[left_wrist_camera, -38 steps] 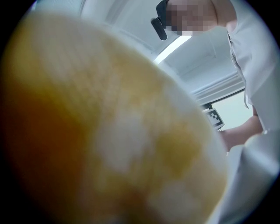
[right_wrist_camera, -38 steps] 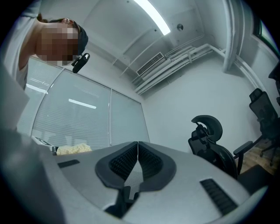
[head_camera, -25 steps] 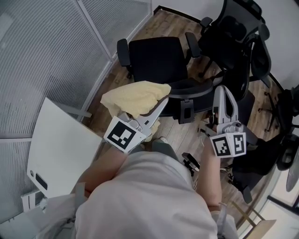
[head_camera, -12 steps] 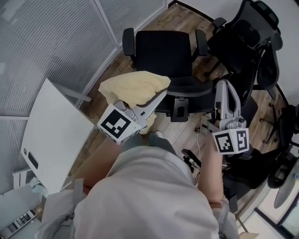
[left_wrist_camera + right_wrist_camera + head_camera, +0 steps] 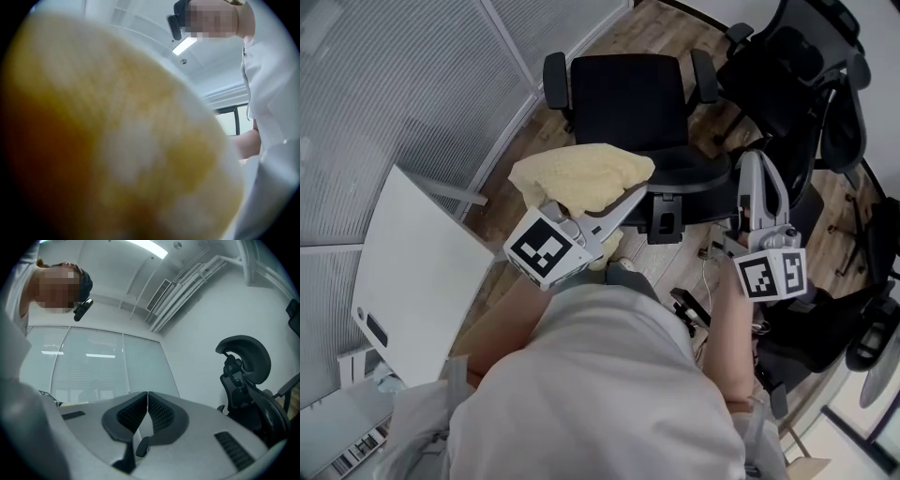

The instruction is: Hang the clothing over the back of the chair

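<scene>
A pale yellow piece of clothing (image 5: 579, 174) is bunched over my left gripper (image 5: 628, 195), which is shut on it. The cloth hangs just left of the black office chair's backrest (image 5: 689, 174), its right edge close to the rest. The chair's seat (image 5: 628, 89) lies beyond. In the left gripper view the yellow clothing (image 5: 117, 140) fills nearly the whole picture and hides the jaws. My right gripper (image 5: 754, 165) is at the right end of the backrest, shut with nothing in it. In the right gripper view its closed jaws (image 5: 147, 398) meet in a thin line.
More black office chairs (image 5: 792, 89) crowd the right side. A white tabletop (image 5: 412, 272) stands at the left, beside a glass wall with blinds (image 5: 384, 84). The floor is wood (image 5: 675, 272), with a cable on it near the person's feet.
Both grippers have edged a little toward the chair's back. The yellow clothing stays in the left gripper, its right edge now closer to the backrest.
</scene>
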Demonstrator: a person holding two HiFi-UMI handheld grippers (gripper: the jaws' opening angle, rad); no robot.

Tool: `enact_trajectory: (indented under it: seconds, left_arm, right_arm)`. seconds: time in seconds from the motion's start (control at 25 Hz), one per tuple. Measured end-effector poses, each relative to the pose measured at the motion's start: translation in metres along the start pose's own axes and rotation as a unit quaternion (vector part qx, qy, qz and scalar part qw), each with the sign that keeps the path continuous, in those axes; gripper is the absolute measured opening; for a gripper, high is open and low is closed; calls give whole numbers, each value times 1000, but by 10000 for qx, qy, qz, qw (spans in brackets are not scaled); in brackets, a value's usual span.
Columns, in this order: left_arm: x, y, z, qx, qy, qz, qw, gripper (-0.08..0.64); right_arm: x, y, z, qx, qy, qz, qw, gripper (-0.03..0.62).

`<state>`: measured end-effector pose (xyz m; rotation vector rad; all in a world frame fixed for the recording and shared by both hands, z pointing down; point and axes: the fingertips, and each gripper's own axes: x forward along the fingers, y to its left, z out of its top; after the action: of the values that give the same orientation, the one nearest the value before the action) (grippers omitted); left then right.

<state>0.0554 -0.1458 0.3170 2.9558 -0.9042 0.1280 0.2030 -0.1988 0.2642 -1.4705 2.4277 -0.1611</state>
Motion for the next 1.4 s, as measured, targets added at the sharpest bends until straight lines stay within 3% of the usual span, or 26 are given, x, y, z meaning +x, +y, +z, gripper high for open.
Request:
enact_trajectory:
  seconds: [0.4, 0.64, 0.88, 1.16, 1.28, 1.4]
  left_arm:
    - [13, -12, 2, -189, -29, -664, 9976, 49]
    - [16, -27, 4, -289, -53, -1255, 9917, 51]
    - [21, -31, 12, -277, -60, -1565, 9873, 67]
    - [30, -52, 38, -276, -79, -2235, 9743, 83]
    - [36, -58, 42, -507, -162, -2477, 9674, 97]
    - [50, -48, 15, -420, 248, -2344, 9709, 140]
  right_arm:
    - [8, 2, -3, -61, -3, -100, 9999, 23]
    - [7, 5, -8, -103, 67, -85, 9999, 23]
    - [4, 3, -6, -135, 57, -157, 9998, 23]
    - [0, -1, -2, -148, -4, -258, 9996, 23]
    - [-3, -4, -3, -143, 8, -294, 9995, 23]
    - [-3, -6, -4, -144, 27, -319, 9994, 23]
